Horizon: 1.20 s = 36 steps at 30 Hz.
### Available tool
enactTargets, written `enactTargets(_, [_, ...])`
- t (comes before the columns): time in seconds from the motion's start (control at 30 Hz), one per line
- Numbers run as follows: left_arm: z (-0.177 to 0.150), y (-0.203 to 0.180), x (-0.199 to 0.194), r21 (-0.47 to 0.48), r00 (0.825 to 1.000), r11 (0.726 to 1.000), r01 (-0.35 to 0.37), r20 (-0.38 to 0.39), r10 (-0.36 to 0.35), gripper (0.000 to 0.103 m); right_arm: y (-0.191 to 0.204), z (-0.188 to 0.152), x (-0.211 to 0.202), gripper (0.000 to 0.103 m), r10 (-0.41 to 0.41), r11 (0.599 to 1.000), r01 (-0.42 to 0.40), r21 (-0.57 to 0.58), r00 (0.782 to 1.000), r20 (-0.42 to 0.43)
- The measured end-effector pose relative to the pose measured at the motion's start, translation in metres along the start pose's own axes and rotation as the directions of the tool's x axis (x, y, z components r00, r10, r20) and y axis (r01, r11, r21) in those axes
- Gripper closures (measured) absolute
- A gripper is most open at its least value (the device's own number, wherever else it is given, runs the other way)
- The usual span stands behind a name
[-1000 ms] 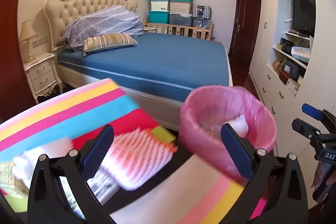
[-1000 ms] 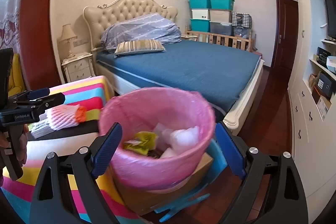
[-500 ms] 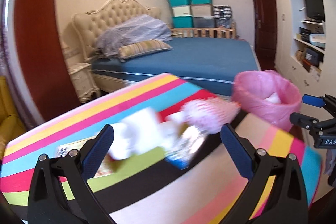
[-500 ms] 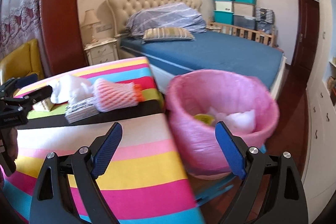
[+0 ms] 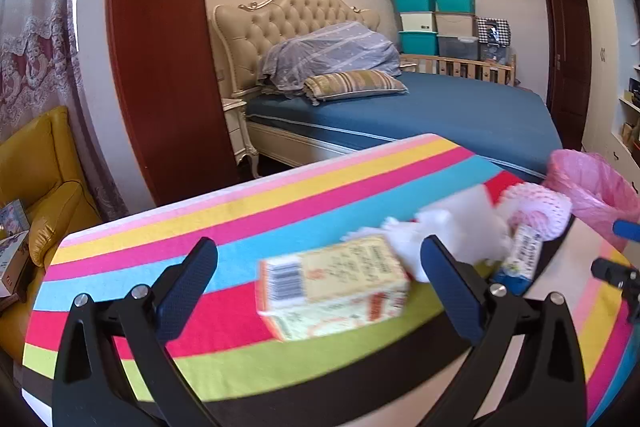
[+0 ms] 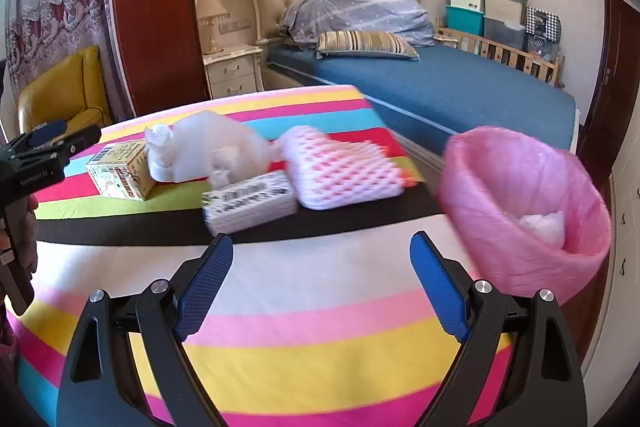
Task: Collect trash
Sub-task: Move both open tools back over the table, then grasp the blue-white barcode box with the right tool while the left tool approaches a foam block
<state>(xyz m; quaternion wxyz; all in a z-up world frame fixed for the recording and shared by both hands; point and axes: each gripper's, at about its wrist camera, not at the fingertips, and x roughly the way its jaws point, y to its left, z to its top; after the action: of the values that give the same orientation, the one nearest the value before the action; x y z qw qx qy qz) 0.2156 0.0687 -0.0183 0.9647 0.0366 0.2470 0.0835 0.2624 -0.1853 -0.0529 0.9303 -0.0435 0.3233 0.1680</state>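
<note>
Where striped tablecloth spans the table: yellow carton, white plastic bag, small printed box, pink foam net — touching in a row. Rightward, pink-lined bin holding white wrapping. Left gripper spread, carton between fingers; right gripper spread, empty, over cloth.

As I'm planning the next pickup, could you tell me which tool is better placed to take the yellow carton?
Probably left: the left tool is open with the yellow carton between its fingers; the right tool is farther back.
</note>
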Motion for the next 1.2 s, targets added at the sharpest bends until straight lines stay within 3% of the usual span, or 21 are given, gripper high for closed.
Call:
enactTargets(0.27, [-0.007,0.029,0.014,0.027,1.000,1.000,0.012,-0.017,-0.012,0.005,0.048,0.012,0.039,0.018,-0.044,0.997,0.048,0.053,0.996,-0.072])
enactTargets(0.43, [-0.021,0.056,0.010,-0.099,0.997,0.992,0.075,-0.007,-0.076,0.005,0.069,0.023,0.065,0.018,-0.080,0.992,0.093,0.091,0.988,-0.130])
enactTargets(0.57, [-0.027,0.068,0.009,-0.189,0.989,0.972,0.141,-0.020,-0.147,0.005,0.080,0.034,0.085,0.018,-0.161,0.981,0.174,0.080,0.975,-0.153])
enactTargets(0.83, [-0.029,0.056,0.009,-0.127,0.991,0.984,0.129,-0.019,-0.132,0.005,0.071,0.035,0.102,0.018,-0.203,0.972,0.223,0.076,0.956,-0.213])
enactTargets(1.1, [-0.029,0.053,0.010,-0.132,0.990,0.982,0.133,-0.024,-0.137,0.005,0.038,0.004,0.066,0.052,-0.120,0.986,0.141,0.085,0.971,-0.207])
enactTargets(1.2, [-0.030,0.056,0.010,-0.149,0.990,0.980,0.133,-0.025,-0.138,0.005,0.033,-0.005,0.055,0.053,-0.105,0.990,0.123,0.074,0.972,-0.211])
